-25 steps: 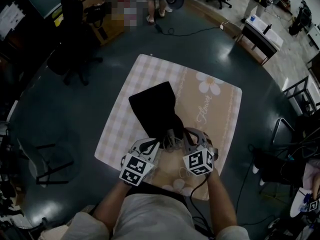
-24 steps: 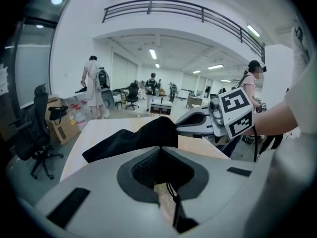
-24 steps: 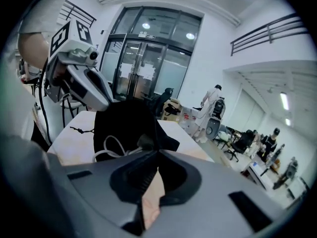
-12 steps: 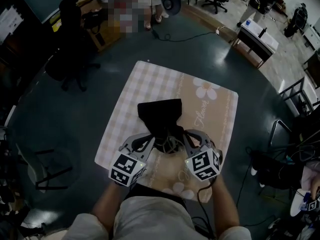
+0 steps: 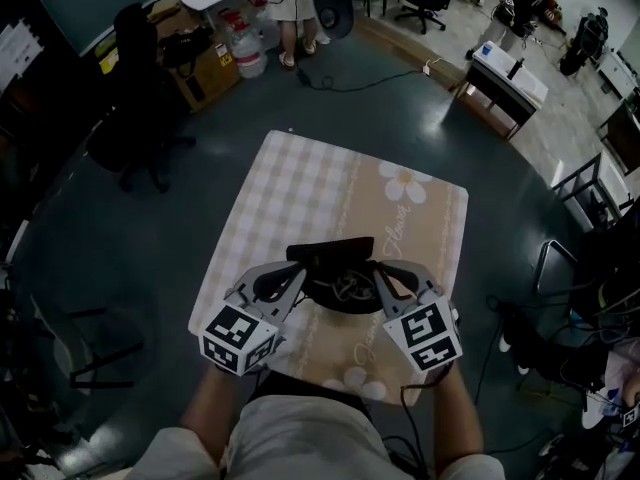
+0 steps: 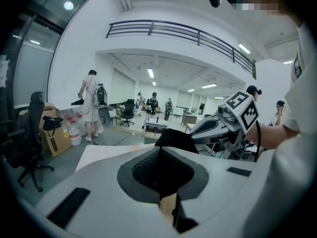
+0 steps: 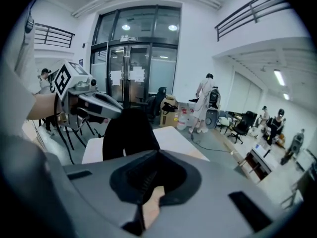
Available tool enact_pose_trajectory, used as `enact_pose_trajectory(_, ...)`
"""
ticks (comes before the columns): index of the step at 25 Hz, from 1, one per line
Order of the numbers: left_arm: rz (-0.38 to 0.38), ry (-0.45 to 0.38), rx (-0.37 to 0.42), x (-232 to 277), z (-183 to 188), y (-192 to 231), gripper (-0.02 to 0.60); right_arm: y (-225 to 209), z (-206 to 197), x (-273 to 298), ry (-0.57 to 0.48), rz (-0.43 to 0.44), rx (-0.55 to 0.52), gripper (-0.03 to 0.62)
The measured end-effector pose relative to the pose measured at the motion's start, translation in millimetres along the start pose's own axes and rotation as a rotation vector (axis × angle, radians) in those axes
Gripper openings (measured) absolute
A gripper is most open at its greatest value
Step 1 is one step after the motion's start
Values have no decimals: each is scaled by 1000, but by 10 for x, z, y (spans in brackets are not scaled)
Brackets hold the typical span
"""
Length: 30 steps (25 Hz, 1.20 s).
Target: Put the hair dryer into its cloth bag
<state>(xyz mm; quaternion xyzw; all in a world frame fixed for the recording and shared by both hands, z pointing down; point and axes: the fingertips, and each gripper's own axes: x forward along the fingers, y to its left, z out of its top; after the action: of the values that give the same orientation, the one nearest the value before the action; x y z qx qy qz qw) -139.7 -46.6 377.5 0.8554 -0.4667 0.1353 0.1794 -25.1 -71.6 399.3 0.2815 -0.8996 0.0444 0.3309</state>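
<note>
A black cloth bag (image 5: 335, 253) hangs between my two grippers above a checked mat (image 5: 320, 183) with a daisy print. My left gripper (image 5: 300, 273) is shut on the left side of the bag's rim, and my right gripper (image 5: 381, 274) is shut on the right side. Between them the mouth is stretched open, and a pale coiled cord (image 5: 345, 290) shows inside; the hair dryer itself is hidden. In the left gripper view black cloth (image 6: 173, 139) rises from my left gripper (image 6: 159, 151). In the right gripper view the bag (image 7: 128, 133) stands up in front of my right gripper (image 7: 158, 153).
The mat lies on a dark floor. A black office chair (image 5: 140, 68) and a cardboard box (image 5: 205, 68) stand at the far left, a person (image 5: 290, 3) stands at the far side, a low bench (image 5: 505, 78) is at the far right, and cables and metal frames (image 5: 570, 298) lie to the right.
Both grippers have risen together with the bag. The bag, which lay stretched out on the mat, now hangs bunched up with its mouth pulled wider between the grippers.
</note>
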Motion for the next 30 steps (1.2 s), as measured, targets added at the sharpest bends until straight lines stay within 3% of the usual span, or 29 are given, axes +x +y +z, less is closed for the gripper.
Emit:
enact_pose_trajectory(8, -39, -57, -19, -81, 376, 71, 14, -205, 235, -192, -5, -37, -13, 18)
enact_pose_trajectory(16, -45, -84, -11, 108, 735, 459, 14, -423, 566, 21, -71, -76, -38, 18)
enact_pose_trajectory(24, 37, -91, 73, 174, 1033, 995, 14, -591, 949, 452, -154, -108, -81, 18)
enact_pose_trajectory(30, 102, -86, 80, 143, 1033, 1291, 14, -634, 1163, 775, -175, -107, -103, 18)
